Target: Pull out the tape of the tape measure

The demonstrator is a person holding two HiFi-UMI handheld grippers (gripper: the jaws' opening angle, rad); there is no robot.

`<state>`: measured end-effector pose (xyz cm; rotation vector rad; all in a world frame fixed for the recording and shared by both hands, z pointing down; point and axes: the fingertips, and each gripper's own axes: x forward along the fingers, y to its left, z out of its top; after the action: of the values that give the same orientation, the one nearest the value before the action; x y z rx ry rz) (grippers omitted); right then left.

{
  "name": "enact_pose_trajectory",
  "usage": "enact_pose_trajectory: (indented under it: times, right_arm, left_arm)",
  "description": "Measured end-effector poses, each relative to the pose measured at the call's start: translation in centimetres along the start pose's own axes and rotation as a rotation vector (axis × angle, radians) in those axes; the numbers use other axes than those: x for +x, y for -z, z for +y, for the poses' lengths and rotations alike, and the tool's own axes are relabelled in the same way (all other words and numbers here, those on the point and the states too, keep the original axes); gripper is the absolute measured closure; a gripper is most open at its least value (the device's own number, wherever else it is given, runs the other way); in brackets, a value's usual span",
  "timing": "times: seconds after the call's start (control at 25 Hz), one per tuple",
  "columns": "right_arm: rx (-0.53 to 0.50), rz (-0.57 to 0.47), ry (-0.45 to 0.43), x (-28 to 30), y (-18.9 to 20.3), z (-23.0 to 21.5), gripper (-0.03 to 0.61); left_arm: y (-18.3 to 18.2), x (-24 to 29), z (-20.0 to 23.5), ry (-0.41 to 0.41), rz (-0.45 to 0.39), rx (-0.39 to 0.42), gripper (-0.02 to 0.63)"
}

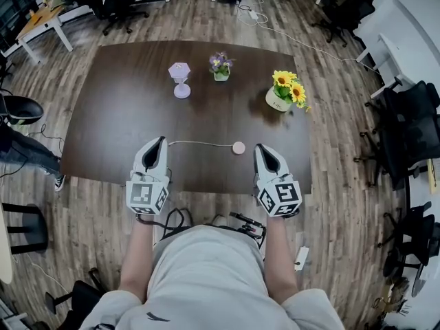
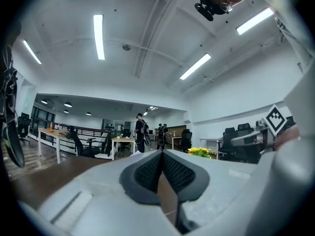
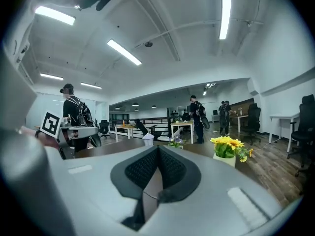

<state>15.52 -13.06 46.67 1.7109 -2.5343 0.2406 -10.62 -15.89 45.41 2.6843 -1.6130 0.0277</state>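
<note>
Open office around, and on the dark tabletop (image 1: pixel 110 115) the round tape measure (image 1: pixel 238 148) lies near the right hand-held gripper (image 1: pixel 261 150), its thin tape (image 1: pixel 203 144) reaching toward the left hand-held gripper (image 1: pixel 160 143). Both have jaws fully together and hold nothing (each own view shows them meeting, with nothing between). I judge both must open first; then the right holds the tape measure down, and the left pinches the tape's end and pulls straight and low.

tape measure (image 1: pixel 238 148): tape (image 1: pixel 203 144) extended on table (image 1: pixel 110 115) | left gripper (image 1: pixel 159 143), right gripper (image 1: pixel 260 148): flanking
</note>
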Motion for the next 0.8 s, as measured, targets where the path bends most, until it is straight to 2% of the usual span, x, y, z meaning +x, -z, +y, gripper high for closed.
enact_pose_trajectory:
  times: [0.4,0.8]
  right_arm:
    - [-0.02,0.04,0.007,0.6,0.6,0.5,0.581]
    - [0.011,-0.005,0.004,0.5,-0.6,0.7,0.578]
  left_arm:
    - [-0.5,-0.5,1.3,-0.034,-0.007,-0.047,0.608]
    - [-0.2,-0.7,2.1,-0.046,0.002,-0.057,0.607]
